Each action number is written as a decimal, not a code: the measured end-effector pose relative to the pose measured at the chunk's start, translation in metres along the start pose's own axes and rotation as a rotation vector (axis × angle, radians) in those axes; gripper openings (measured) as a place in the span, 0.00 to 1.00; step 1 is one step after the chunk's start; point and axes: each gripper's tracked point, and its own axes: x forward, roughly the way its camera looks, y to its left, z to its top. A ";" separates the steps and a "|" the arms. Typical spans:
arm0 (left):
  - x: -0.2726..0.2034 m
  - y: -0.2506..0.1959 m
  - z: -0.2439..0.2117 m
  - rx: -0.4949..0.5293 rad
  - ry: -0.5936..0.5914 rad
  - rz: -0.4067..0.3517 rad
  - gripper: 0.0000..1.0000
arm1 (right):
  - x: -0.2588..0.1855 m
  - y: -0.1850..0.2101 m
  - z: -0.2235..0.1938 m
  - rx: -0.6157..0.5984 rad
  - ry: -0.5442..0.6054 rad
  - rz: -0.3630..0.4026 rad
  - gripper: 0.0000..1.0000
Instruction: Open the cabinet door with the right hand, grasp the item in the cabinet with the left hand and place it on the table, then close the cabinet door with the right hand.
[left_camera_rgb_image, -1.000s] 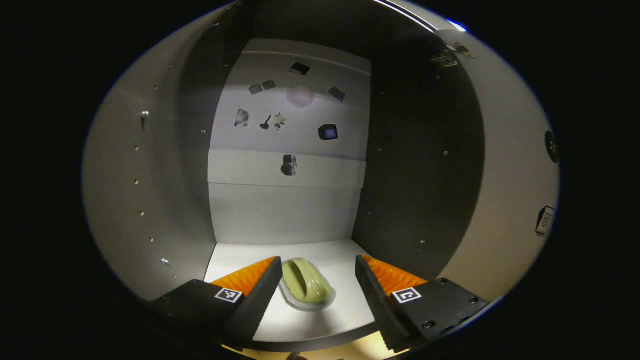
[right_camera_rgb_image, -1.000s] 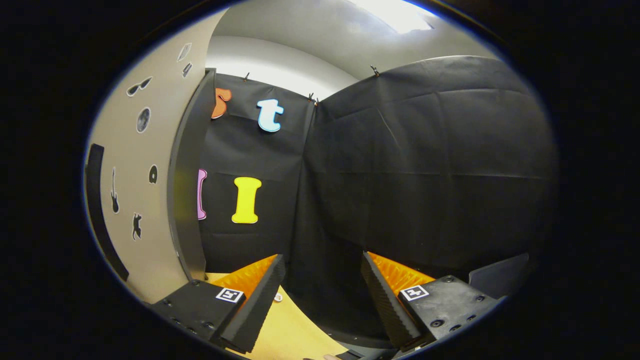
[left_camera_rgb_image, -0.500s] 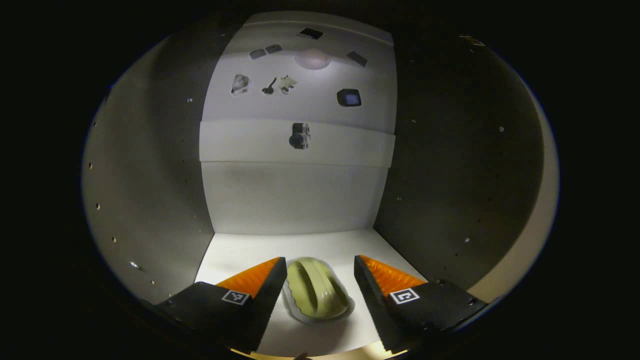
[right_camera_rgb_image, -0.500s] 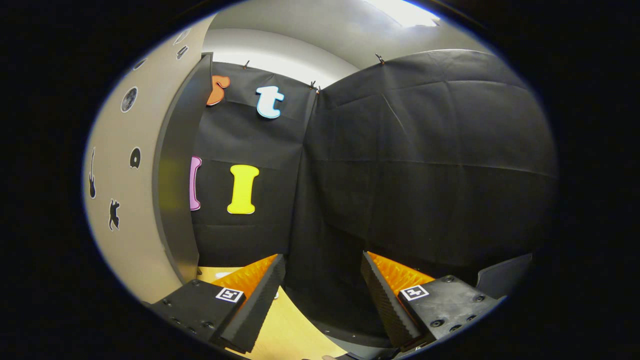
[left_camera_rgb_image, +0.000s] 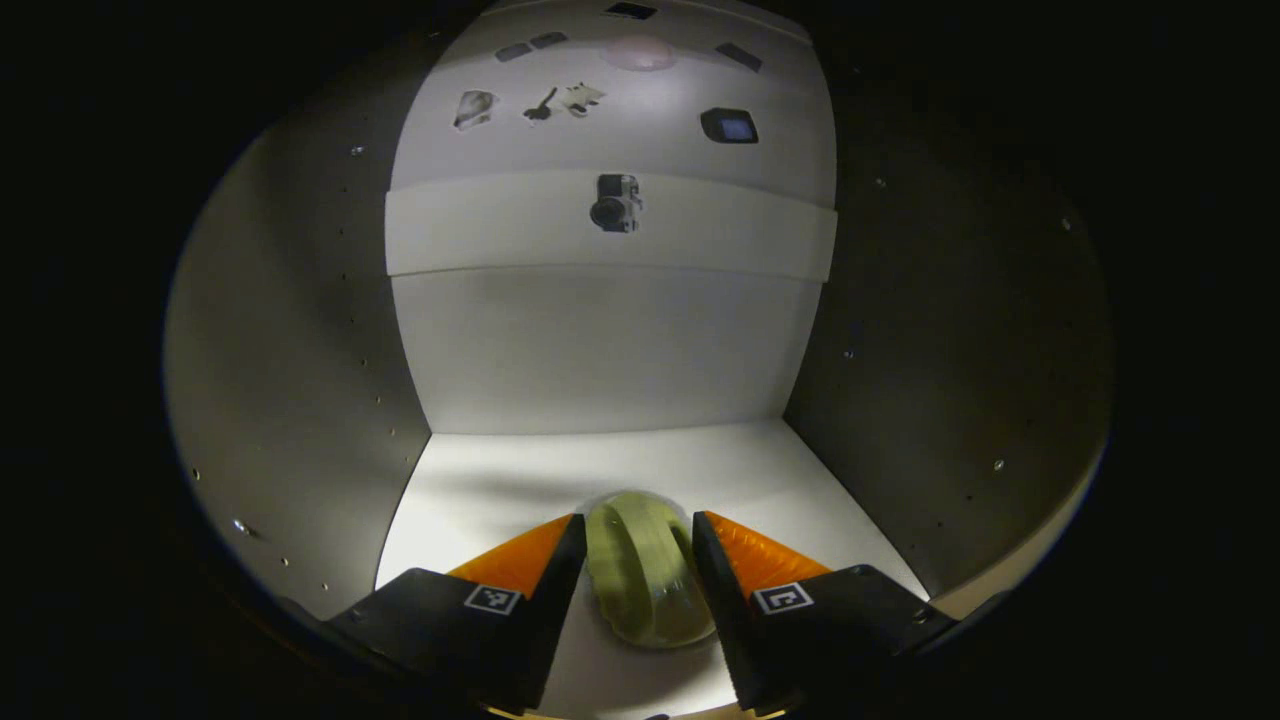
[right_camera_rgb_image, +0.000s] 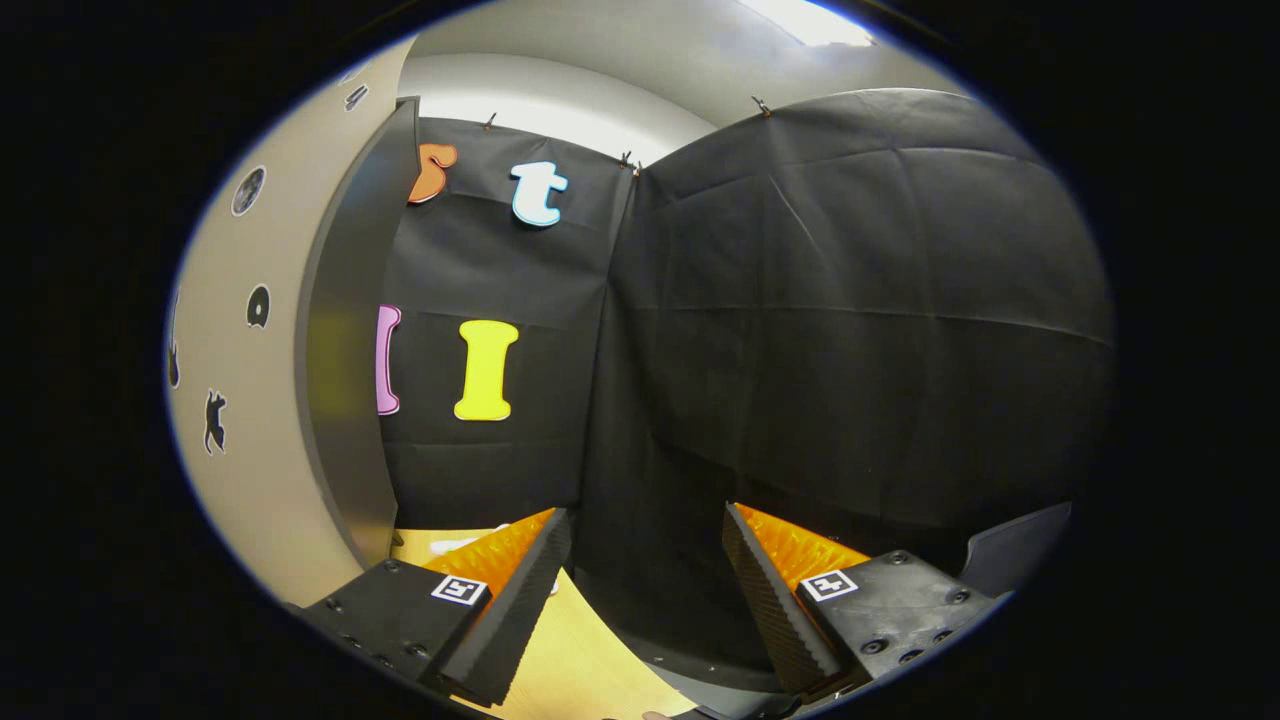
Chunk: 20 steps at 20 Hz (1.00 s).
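Left claw (left_camera_rgb_image: 638, 575) reaching deep into the cabinet (left_camera_rgb_image: 290, 350), 2 fingers narrowed around a pale green soap dish (left_camera_rgb_image: 645, 580) and lying right against its sides at 9 and 3 o'clock. Whether both fingers truly press on it, or merely touch, cannot be told. Dish resting on the white cabinet floor (left_camera_rgb_image: 600, 465), near the front edge, directly between the fingers. Long axis of the dish running roughly 12 to 6 o'clock, along the reach of the claw, so the fingers span its narrow width. Rounded glossy top with a raised ridge down the middle; likely slick, so probably needing a firm squeeze before lifting. White back wall (left_camera_rgb_image: 600, 340) at 12 o'clock, with small picture stickers higher up. Grey side walls at 9 and 3 o'clock.

Right claw (right_camera_rgb_image: 640, 590) spread wide, holding nothing, facing the black cloth wall (right_camera_rgb_image: 850, 330). Open cabinet door (right_camera_rgb_image: 340, 360) seen edge-on at 9 o'clock. Yellow table (right_camera_rgb_image: 575, 665) at 6 o'clock, under the fingers.

Left claw far nearer to the dish. Judged step: closing on the dish, then drawing it back toward 6 o'clock and out onto the table. Door closing not yet done.
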 end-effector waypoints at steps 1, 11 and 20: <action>0.002 -0.002 0.000 -0.006 0.009 -0.001 0.64 | -0.001 0.000 0.000 -0.005 0.000 0.006 1.00; 0.006 -0.004 0.000 0.024 0.032 0.039 0.21 | 0.002 0.008 0.000 0.001 -0.008 0.037 0.98; -0.070 -0.009 0.003 0.032 -0.060 0.063 0.21 | -0.003 0.026 0.006 0.019 -0.033 0.136 0.97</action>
